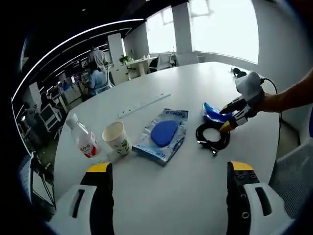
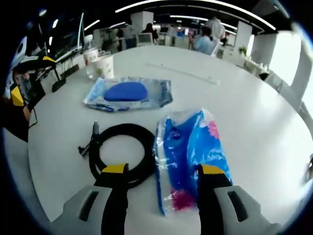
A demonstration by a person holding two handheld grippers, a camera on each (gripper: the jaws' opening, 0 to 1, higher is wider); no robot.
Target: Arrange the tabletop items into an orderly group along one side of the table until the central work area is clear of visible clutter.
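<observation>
Currently right gripper (image 2: 159,171) is spread over the blue packet (image 2: 191,152), cable coil (image 2: 121,152) touching it; closing could snag the cable. Left gripper (image 1: 168,169) spread, empty, near the cup (image 1: 116,138).

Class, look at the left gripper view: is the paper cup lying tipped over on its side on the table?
No. The paper cup stands upright on the table, its open mouth facing up, right beside the plastic bottle.

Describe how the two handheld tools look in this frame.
Each tool has black jaws capped with yellow tips on pale grey housings: the left tool, the right tool. The left gripper view shows the right tool from outside: rounded grey body, trailing black cable.
</observation>
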